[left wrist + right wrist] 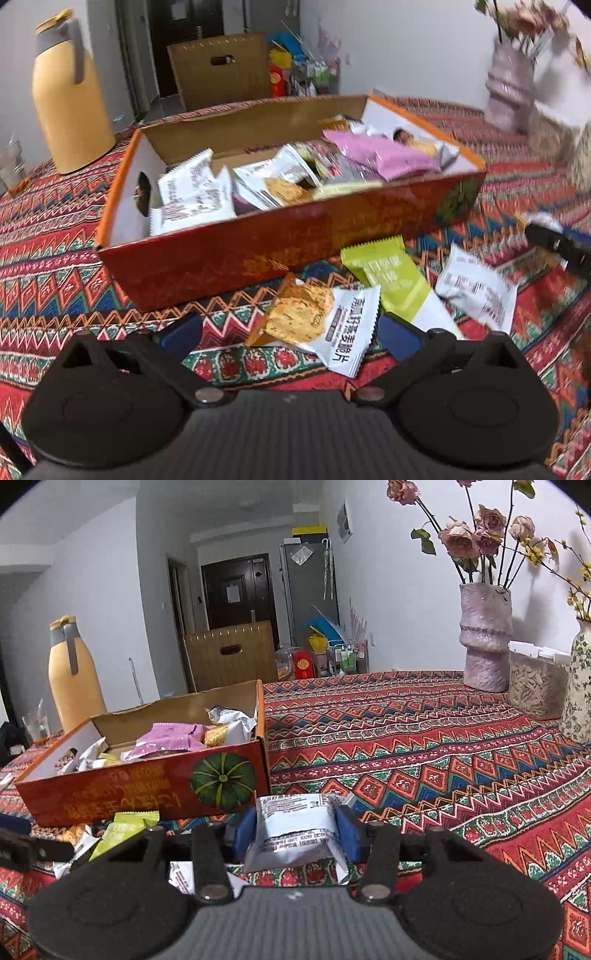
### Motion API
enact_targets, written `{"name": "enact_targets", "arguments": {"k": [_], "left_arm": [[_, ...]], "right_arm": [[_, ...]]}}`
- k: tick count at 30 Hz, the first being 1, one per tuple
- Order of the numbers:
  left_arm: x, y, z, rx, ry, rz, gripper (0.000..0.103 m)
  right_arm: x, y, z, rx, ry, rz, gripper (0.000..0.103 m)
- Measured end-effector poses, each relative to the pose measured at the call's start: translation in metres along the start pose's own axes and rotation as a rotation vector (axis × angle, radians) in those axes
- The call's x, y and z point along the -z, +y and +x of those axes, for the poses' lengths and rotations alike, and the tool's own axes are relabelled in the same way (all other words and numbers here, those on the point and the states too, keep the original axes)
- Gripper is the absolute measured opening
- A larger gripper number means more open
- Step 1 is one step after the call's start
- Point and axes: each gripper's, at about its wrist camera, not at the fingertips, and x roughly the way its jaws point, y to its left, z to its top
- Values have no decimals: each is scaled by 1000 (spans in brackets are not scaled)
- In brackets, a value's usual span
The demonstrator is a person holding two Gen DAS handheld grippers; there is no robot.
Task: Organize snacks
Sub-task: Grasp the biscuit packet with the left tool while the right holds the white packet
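Between the blue pads of your right gripper (295,830) a white packet (295,834) was pinched; your left gripper (288,332) stood spread, box (258,254) at twelve o'clock.

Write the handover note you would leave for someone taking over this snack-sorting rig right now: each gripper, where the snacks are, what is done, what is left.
Right gripper: shut on a white snack packet, lifted clear of the cloth, in front of the orange box.
Left gripper: open, empty, low over the cracker packet.
Done: many packets already lie in the box, the pink packet among them.
Left: drop the held packet into the box, then collect the cracker packet, the green packet and another white packet from the patterned tablecloth in front of the box.
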Motion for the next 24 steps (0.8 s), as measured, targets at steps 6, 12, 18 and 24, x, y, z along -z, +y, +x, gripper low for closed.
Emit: {"name": "enact_targets", "arguments": {"k": [6, 12, 18, 24], "left_arm": [[0, -5, 20, -16, 52, 24, 103], [-5, 0, 30, 21, 54, -36, 103], [-4, -3, 25, 40, 13, -14, 77], [-3, 0, 19, 63, -4, -21, 63]], "right_arm": [[1, 0, -2, -19, -11, 8, 43], [3, 1, -1, -30, -6, 1, 41], [4, 1, 2, 3, 16, 5, 63], [3, -3, 10, 15, 104, -26, 86]]}}
